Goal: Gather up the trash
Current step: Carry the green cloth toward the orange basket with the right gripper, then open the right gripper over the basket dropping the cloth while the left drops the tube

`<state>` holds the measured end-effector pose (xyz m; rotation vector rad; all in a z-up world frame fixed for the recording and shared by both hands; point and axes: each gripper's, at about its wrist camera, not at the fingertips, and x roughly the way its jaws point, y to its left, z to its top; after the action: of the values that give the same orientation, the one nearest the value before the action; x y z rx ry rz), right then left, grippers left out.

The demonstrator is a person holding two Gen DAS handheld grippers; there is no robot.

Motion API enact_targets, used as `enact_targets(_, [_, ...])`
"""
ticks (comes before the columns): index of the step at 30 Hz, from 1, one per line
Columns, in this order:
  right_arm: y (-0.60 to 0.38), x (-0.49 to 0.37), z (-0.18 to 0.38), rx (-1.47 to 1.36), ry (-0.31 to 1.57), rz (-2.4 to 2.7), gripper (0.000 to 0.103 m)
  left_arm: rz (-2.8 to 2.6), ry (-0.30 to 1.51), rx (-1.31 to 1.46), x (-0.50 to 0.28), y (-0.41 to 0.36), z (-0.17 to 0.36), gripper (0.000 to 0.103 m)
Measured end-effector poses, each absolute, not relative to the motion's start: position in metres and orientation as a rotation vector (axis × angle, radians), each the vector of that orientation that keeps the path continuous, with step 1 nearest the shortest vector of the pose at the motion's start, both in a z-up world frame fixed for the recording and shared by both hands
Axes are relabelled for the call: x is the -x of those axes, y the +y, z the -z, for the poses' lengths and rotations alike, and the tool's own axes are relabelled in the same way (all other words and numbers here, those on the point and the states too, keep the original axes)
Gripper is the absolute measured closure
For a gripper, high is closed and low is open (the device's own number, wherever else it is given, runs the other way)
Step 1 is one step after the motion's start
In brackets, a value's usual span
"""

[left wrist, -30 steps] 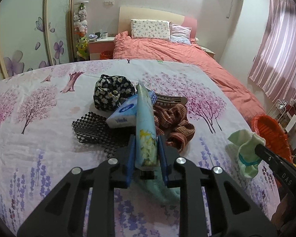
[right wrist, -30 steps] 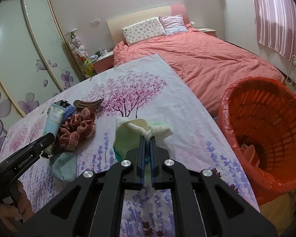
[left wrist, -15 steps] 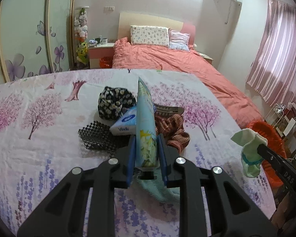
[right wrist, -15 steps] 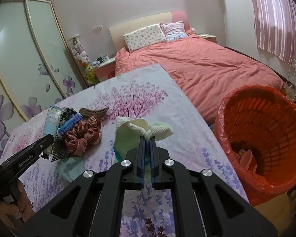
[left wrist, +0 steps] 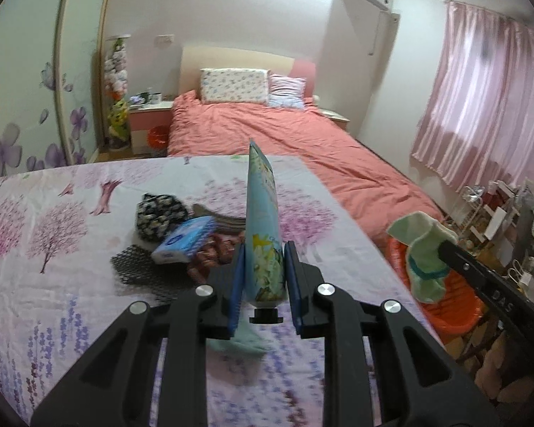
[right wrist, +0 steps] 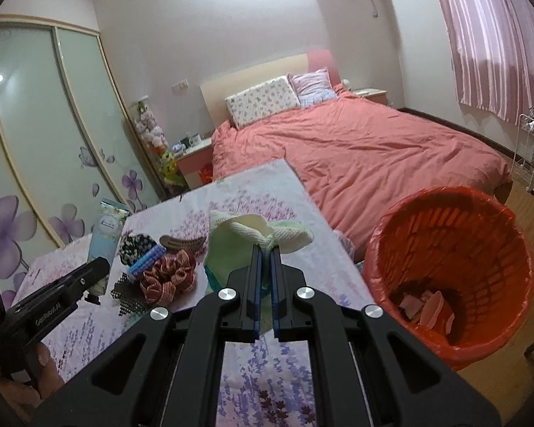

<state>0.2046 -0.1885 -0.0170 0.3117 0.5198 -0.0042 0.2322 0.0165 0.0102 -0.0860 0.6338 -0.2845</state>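
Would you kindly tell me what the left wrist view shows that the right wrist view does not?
Only the left wrist view: a teal sock lying under the left gripper.

Only the right wrist view: scraps inside the orange bin.

Both: the tube clamped in the left gripper, the pale green sock pinched by the right gripper, and the plaid scrunchie.

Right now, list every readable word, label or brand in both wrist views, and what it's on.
"GenRobot.AI": side of the left hand-held gripper, right wrist view.
"DAS": side of the right hand-held gripper, left wrist view; the rest is cut off.
Script on the blue tube: too small to read.
Logo on the blue tissue pack: blurred, unreadable.
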Motion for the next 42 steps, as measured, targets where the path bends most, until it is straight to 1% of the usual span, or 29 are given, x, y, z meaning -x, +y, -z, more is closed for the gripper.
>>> enact_targets(7, [-0.211,-0.19,0.005,-0.323,0.447,0.048,0.098,0.376,0.614,0.081,-0.219,-0.018,-0.024,0.081])
enact_targets(16, [-0.252,-0.173,-0.001,-0.338,0.374,0.134,0.098,0.504,0.617,0.073,-0.215,-0.071,-0.026,0.081])
enact_targets(25, [-0.301,-0.171,0.009,-0.383,0.361,0.222,0.098,0.62,0.646,0.045,-0.222,-0.138,-0.014,0.081])
enact_targets(35, [-0.352,-0.182,0.03,-0.464,0.393,0.288,0.098,0.705,0.71,-0.017,-0.24,-0.215,0.014,0.08])
enact_targets(37, [-0.362,-0.188,0.038,-0.483,0.422,0.294,0.097,0.694,0.72,-0.031,-0.246,-0.225,0.021,0.078])
enact_targets(39, [-0.369,-0.19,0.047,-0.498,0.453,0.301,0.094,0.676,0.739,-0.04,-0.251,-0.23,0.028,0.067])
enact_targets(42, [-0.373,-0.187,0.058,-0.504,0.487,0.318,0.089,0.645,0.76,-0.042,-0.256,-0.226,0.038,0.065])
